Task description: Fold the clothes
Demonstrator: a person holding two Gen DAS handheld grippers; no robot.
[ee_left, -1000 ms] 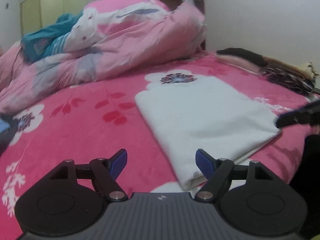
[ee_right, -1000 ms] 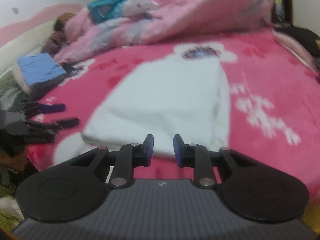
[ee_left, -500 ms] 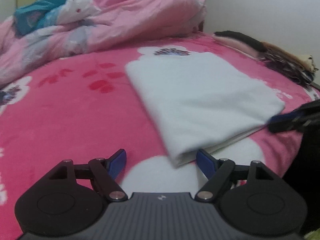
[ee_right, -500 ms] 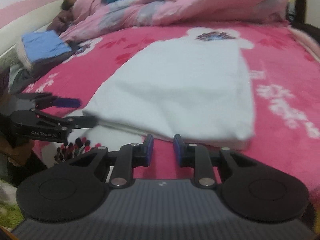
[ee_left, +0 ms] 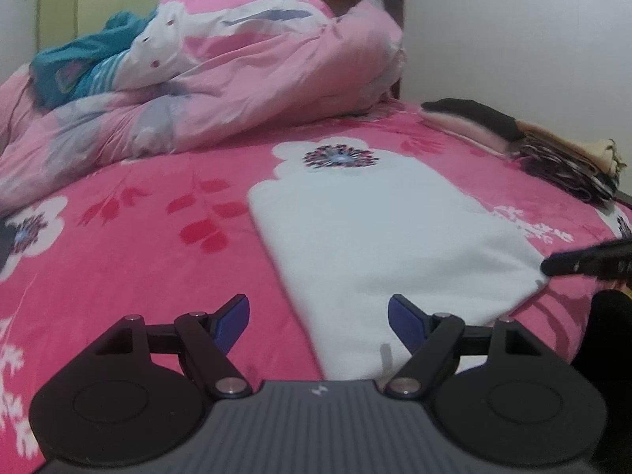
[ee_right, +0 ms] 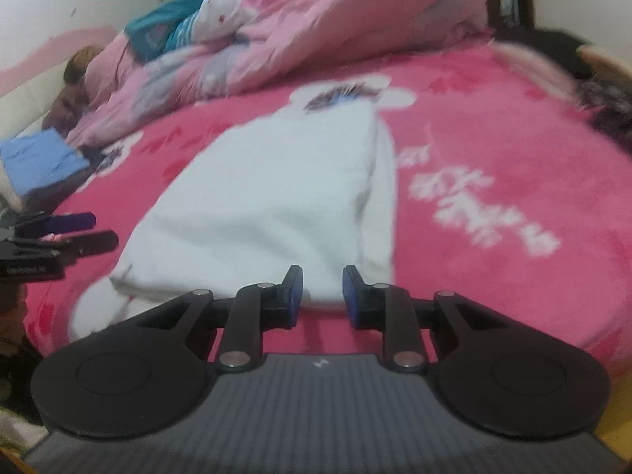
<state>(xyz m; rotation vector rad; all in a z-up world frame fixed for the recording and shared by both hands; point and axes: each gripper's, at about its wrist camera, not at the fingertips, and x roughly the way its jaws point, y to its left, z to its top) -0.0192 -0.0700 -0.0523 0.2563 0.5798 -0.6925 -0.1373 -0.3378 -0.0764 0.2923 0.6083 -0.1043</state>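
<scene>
A white garment (ee_left: 387, 245) lies folded into a long rectangle on the pink flowered blanket (ee_left: 138, 256), its short end toward me. My left gripper (ee_left: 318, 310) hovers wide open over the garment's near left corner, with nothing between its blue pads. In the right wrist view the same garment (ee_right: 276, 201) runs away from the camera. My right gripper (ee_right: 322, 290) sits just above its near edge, the pads a narrow gap apart with no cloth between them. Each gripper shows in the other's view: the right one (ee_left: 584, 262) at the garment's near right corner, the left one (ee_right: 91, 231) at its left.
A crumpled pink duvet (ee_left: 237, 79) with a teal garment (ee_left: 79, 67) on it fills the far end of the bed. Dark and striped clothes (ee_left: 553, 158) are piled at the right edge. A folded blue stack (ee_right: 39, 162) lies at the left edge.
Both grippers dipped toward the garment's near edge half a second ago and have since lifted back. The garment keeps its shape. Neither gripper's opening has changed.
</scene>
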